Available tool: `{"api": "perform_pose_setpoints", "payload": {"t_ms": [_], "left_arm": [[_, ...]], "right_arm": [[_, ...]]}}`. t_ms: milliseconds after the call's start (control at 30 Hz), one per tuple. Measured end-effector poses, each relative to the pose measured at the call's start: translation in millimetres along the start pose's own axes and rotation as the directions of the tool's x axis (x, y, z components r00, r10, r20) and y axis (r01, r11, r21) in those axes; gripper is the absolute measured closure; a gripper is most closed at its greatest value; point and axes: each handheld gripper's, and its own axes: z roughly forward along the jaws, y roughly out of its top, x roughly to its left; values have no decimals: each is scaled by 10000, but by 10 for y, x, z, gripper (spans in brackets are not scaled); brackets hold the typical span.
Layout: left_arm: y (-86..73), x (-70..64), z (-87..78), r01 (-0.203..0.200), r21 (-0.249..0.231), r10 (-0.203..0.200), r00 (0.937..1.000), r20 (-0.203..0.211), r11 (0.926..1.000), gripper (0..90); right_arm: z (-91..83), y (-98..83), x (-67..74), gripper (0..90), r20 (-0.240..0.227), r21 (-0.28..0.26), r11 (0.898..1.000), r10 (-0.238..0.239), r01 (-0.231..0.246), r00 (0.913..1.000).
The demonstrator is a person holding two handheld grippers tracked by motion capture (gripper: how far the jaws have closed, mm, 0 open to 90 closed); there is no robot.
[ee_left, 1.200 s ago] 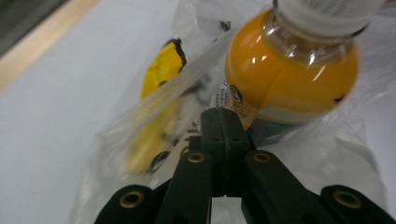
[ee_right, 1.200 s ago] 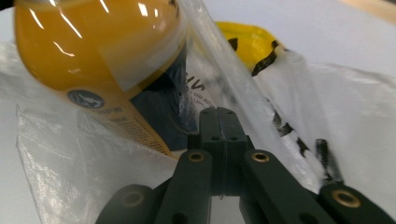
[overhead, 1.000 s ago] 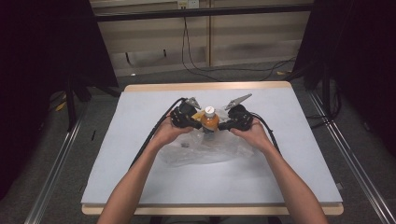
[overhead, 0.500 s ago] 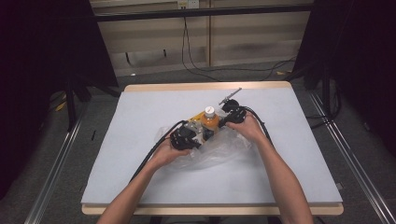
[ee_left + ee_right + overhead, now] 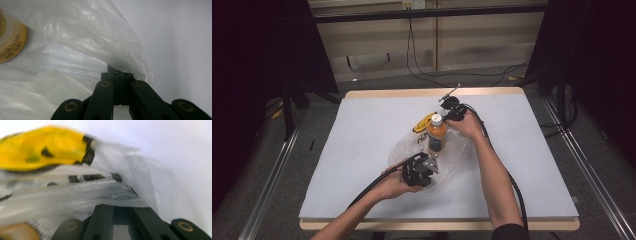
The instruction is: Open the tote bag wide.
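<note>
Forearms spread; left gripper (image 5: pixel 418 171) near, right gripper (image 5: pixel 452 107) far, seemingly pinching bag (image 5: pixel 412 150).

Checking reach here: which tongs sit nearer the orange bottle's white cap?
Right. The right tongs sit just beside the white cap; the left tongs are down past the bottle's base.

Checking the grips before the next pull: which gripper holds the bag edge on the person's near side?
The left gripper, shut on the clear plastic bag below the orange bottle; the right gripper pinches the far edge, by the bottle's cap.
</note>
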Motion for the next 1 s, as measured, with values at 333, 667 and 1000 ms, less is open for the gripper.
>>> {"api": "perform_pose_setpoints", "payload": {"t_ms": [333, 667, 1000], "left_arm": [[-60, -318, -39, -855, -55, 857, 9956, 377, 9963, 900], [-104, -264, -49, -661, -458, 695, 9945, 779, 9968, 900], [-33, 11, -406, 194, -1820, -109, 9988, 479, 9831, 900]], "right_arm": [[21, 64, -157, 900, 888, -110, 9983, 581, -574, 9944], [34, 91, -159, 900, 1456, -139, 9996, 273, -255, 9890], [-340, 19, 33, 900, -673, -1361, 9902, -398, 304, 9969]]}}
